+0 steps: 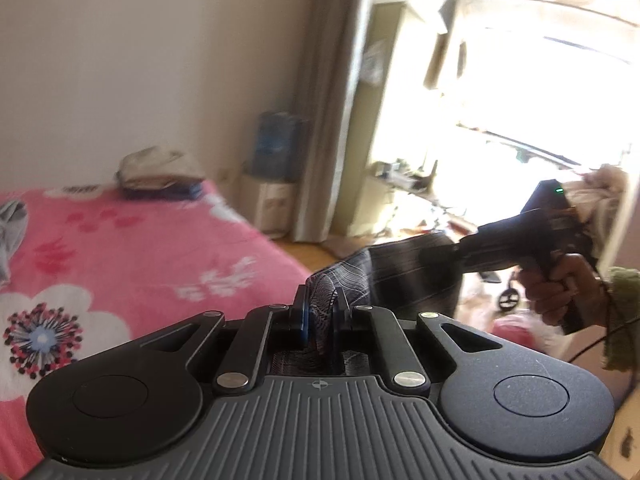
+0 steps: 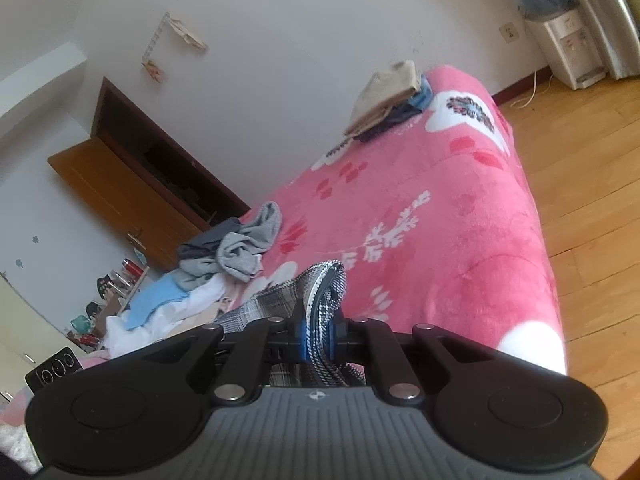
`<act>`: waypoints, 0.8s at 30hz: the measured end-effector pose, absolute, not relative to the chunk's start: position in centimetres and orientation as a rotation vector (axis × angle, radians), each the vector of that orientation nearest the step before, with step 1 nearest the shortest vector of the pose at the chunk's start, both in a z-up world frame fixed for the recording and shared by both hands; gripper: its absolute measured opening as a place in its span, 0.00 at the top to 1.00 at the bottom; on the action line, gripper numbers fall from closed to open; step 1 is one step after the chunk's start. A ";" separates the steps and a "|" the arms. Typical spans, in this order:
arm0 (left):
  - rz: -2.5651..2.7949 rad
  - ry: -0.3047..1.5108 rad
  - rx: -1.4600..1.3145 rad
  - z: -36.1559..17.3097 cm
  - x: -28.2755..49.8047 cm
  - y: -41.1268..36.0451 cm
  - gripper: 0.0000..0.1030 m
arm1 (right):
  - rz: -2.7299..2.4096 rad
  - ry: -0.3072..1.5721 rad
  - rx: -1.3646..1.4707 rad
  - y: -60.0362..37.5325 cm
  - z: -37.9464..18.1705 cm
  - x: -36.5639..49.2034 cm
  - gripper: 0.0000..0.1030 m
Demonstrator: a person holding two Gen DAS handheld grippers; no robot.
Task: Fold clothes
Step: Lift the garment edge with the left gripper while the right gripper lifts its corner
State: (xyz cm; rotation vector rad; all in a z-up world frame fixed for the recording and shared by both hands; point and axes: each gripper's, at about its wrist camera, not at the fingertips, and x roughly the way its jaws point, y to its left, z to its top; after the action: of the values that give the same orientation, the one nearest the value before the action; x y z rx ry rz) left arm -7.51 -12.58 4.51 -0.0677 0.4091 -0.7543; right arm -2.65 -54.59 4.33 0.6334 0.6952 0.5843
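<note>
A dark plaid garment [image 1: 404, 264] hangs stretched in the air between both grippers, above the pink flowered bed [image 1: 132, 256]. My left gripper [image 1: 322, 312] is shut on one corner of it. In the left wrist view the cloth runs right to the other gripper [image 1: 460, 254], held by a hand [image 1: 556, 288]. In the right wrist view my right gripper [image 2: 320, 332] is shut on a bunched edge of the same plaid garment [image 2: 320, 292]. A heap of unfolded clothes [image 2: 216, 264] lies on the bed [image 2: 452, 240] to the left. A folded stack [image 2: 384, 100] sits at the bed's far end.
A wooden floor [image 2: 592, 184] runs along the bed's right side. A water dispenser [image 2: 568, 48] stands by the wall near a curtain [image 1: 328, 100]. A brown cabinet [image 2: 132, 184] is behind the heap. Bright window light fills the right of the left wrist view.
</note>
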 end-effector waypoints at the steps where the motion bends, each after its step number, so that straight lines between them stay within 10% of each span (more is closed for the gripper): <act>1: -0.780 0.400 -0.061 4.9 -8.5 -12.6 0.92 | 0.581 0.688 0.635 -54.8 4.8 -3.8 0.90; 24: -1.303 0.611 0.256 -2.5 -22.0 -19.0 0.93 | 0.373 0.884 0.482 -57.2 0.6 -27.1 0.90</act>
State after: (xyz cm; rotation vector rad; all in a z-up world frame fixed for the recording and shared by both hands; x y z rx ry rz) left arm -22.01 -19.01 -2.53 0.2558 0.6107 -1.3033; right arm -27.07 -57.18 0.59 0.4821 0.8841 0.3729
